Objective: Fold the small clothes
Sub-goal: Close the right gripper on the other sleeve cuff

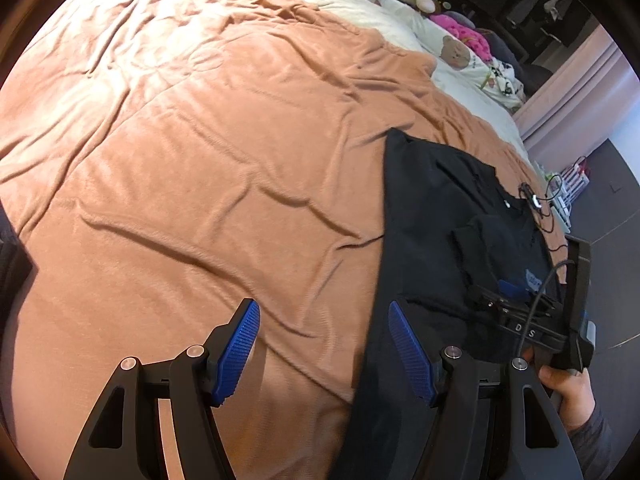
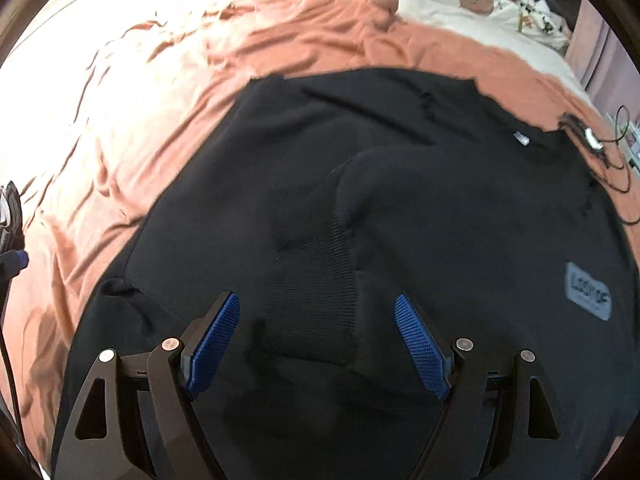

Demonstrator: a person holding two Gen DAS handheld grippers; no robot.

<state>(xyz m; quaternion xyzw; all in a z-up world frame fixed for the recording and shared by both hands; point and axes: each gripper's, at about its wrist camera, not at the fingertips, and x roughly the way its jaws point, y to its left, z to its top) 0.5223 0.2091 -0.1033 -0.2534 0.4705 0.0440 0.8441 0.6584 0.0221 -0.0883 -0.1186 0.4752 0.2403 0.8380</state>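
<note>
A black sweatshirt [image 2: 400,200] lies spread on the peach blanket [image 1: 180,160], with one ribbed-cuff sleeve [image 2: 316,292] folded across its body and a grey logo patch [image 2: 589,297] at the right. My right gripper [image 2: 318,316] is open and empty, hovering above the sleeve cuff. In the left wrist view the sweatshirt [image 1: 432,220] lies to the right. My left gripper [image 1: 324,320] is open and empty above the blanket, its right finger over the sweatshirt's left edge. The right gripper's body [image 1: 532,320] and the hand holding it show at the right.
The peach blanket [image 2: 120,140] covers a cream bed. Stuffed toys and pillows [image 1: 452,46] lie at the far end. A small device with black cables [image 2: 592,140] lies on the blanket by the sweatshirt's collar. The bed edge and dark floor [image 1: 616,208] are at the right.
</note>
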